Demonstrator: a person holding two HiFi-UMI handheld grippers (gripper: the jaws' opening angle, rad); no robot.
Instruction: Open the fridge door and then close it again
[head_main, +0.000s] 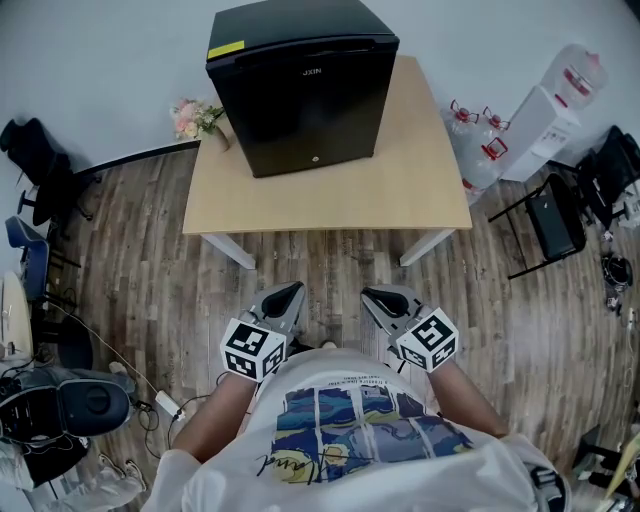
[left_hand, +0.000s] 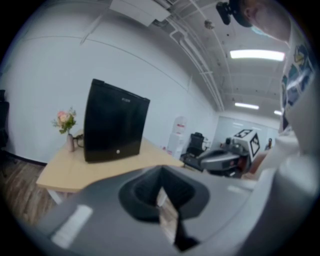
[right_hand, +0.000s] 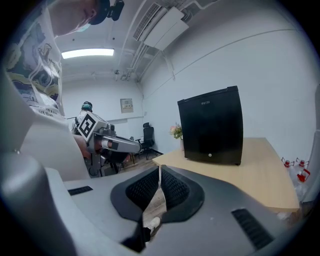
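left gripper (head_main: 296, 289) beside right gripper (head_main: 369, 294), forward

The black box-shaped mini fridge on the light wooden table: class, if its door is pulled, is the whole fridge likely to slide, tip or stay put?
Tipping seems unlikely: the black box-shaped mini fridge looks squat and broad-based. It might slide a little, since the light wooden table top looks smooth. Its bulk suggests weight.
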